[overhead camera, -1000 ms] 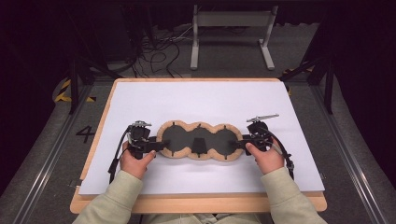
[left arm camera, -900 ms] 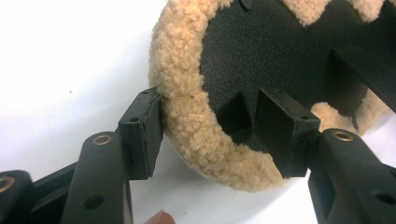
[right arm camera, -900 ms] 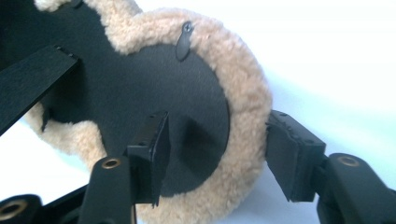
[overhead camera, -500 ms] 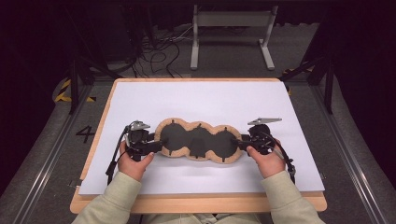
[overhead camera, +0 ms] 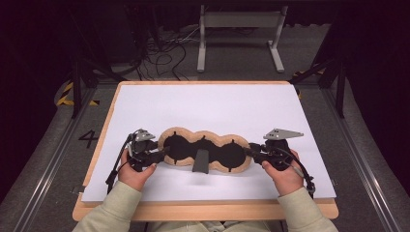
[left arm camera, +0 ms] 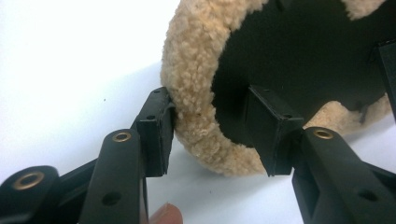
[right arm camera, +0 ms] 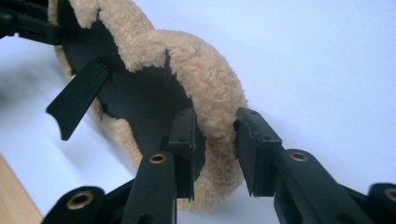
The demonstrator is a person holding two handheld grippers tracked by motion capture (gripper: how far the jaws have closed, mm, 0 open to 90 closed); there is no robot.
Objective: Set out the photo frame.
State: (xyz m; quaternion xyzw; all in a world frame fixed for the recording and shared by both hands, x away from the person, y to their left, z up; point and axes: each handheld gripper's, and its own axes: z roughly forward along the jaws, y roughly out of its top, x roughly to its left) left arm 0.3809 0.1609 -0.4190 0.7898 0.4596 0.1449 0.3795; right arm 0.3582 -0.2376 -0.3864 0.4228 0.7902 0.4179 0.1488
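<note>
We see a soft three-lobed sheepskin pad (overhead camera: 205, 150) with black centres lying low and central in the high view, on the white sheet (overhead camera: 217, 106) covering the desk (overhead camera: 203, 211). It looks light, floppy and fluffy, so it should sag between holds; the fleece rim at each end is the sound place to pinch. Our left gripper (left arm camera: 212, 130) straddles the left rim, its jaws half apart and just now closing; one pad touches fleece, the other seems short of it. Our right gripper (right arm camera: 215, 140) brackets the right rim, jaws narrowing, perhaps brushing. Bare sheet lies beyond; the desk's near edge is close.
</note>
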